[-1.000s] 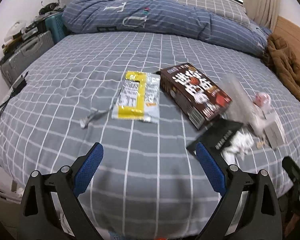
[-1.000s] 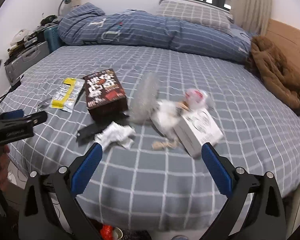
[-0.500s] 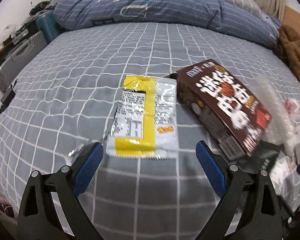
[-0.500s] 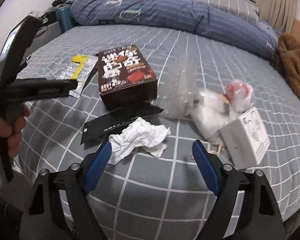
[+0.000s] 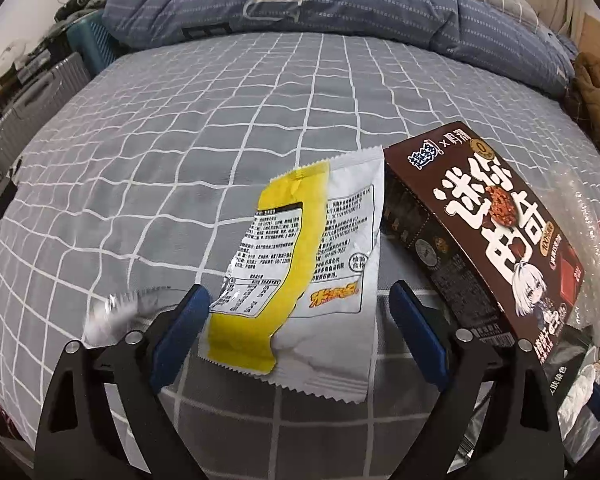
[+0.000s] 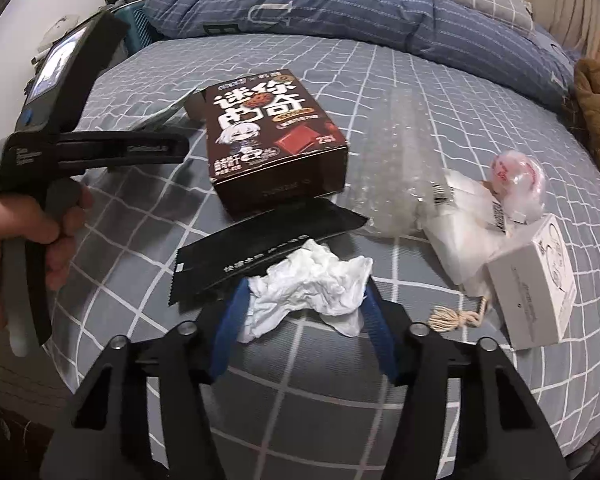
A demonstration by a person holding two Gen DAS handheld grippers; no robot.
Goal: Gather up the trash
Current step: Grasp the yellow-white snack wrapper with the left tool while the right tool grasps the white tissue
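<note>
Grey checked bedding [image 5: 180,168] covers the bed on which the trash lies. In the left wrist view, the left gripper [image 5: 300,320] has its blue fingers [image 5: 184,320] wide apart on either side of the lower end of a yellow-and-white snack wrapper [image 5: 304,280] at centre frame; they have just closed a little, and the pads do not press on it. Just right of the wrapper lies a brown biscuit box [image 5: 496,232]. In the right wrist view, the right gripper [image 6: 304,320] has just been closing, and its fingers [image 6: 230,324] now sit against both sides of a crumpled white tissue [image 6: 312,284] at lower centre. A black sachet [image 6: 260,240] lies partly under the tissue. Bubble wrap [image 6: 392,184] and a white box [image 6: 536,284] lie to the right. At the left edge a hand [image 6: 16,236] grips the other tool's handle.
</note>
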